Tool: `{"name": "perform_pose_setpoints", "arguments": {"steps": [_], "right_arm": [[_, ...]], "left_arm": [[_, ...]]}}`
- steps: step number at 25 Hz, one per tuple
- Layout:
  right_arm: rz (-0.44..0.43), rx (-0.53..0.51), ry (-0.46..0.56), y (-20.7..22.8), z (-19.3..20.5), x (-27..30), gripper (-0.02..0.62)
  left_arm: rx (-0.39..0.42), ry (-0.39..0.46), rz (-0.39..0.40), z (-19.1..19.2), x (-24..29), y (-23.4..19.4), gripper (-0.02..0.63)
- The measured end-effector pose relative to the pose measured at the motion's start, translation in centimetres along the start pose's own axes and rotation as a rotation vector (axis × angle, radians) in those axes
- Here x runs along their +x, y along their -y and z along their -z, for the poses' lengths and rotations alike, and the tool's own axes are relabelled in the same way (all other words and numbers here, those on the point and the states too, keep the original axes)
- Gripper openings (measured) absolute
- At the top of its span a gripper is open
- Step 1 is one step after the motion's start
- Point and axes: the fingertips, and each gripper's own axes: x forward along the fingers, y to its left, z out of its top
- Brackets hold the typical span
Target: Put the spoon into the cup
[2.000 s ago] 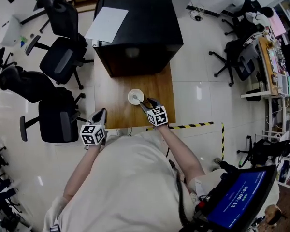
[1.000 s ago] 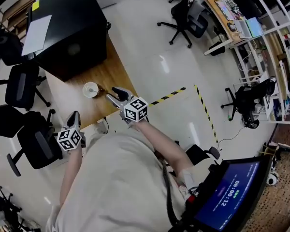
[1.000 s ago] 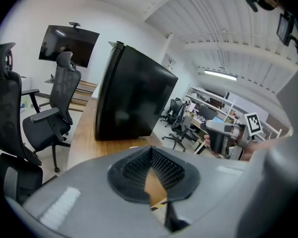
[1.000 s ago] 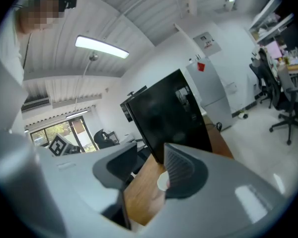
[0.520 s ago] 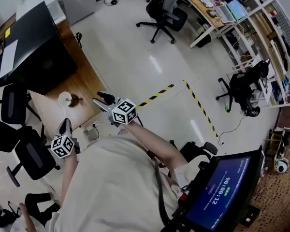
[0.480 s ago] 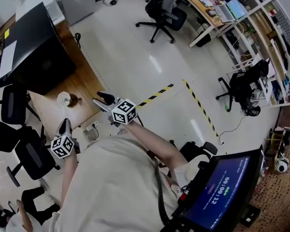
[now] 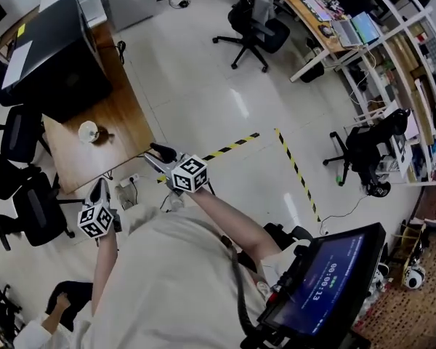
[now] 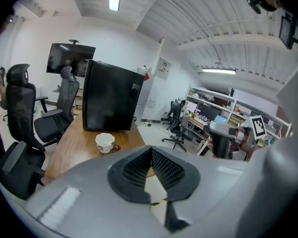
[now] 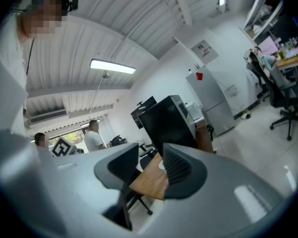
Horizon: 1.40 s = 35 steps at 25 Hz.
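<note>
Open office floor, with a wooden table (image 7: 122,115) carrying a black box (image 7: 54,49). The cup (image 7: 88,131) stands on that table, well ahead of both sets of fingers; I can't make out the spoon. My left gripper (image 7: 97,186) is pinched together, empty. My right gripper (image 7: 155,155) has its jaws apart, just closing, with nothing between them.

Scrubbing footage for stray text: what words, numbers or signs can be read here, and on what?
"00:00:13": on the blue screen at the person's right; the smaller print under it is too small to read.
Paper sheet on the black cabinet: too small to read.
Wall notice: blurred, unreadable.
Marker cubes: black-and-white squares only, no letters.
</note>
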Motion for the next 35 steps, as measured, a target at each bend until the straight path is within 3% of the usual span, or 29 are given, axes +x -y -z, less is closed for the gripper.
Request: {"name": "perform_pose_setpoints", "arguments": {"steps": [6,11,18,21,23,29,35], "right_arm": [[-0.009,-0.044,-0.084,-0.9,3.7,-2.4,0.153],[0.042,-0.059,-0.131,-3.6,6.4,-2.7,0.158],[0.112,0.005,-0.158,-7.9,10.1,-3.2,0.167],[0.164,-0.059,-0.228,-10.6,12.2,-3.1,0.164],[0.209,-0.118,-0.264,-12.1,13.3,-3.0,0.110],[0.279,-0.145,-0.239,-13.6,13.5,0.5,0.098],[0.264,-0.174,-0.243,-12.9,12.7,1.7,0.098]], "left_arm": [[-0.038,0.034,-0.045,3.0,-4.3,0.8,-0.023],[-0.098,0.052,-0.104,5.2,-9.3,-3.0,-0.023],[-0.109,0.069,-0.093,6.1,-14.6,-8.4,-0.023],[-0.133,0.059,-0.084,6.4,-17.1,-10.6,-0.023],[-0.133,0.045,-0.072,6.9,-18.5,-11.8,-0.023],[-0.094,0.009,-0.015,6.0,-17.9,-15.5,-0.023],[-0.069,0.008,0.004,4.0,-15.5,-16.2,-0.023]]}}
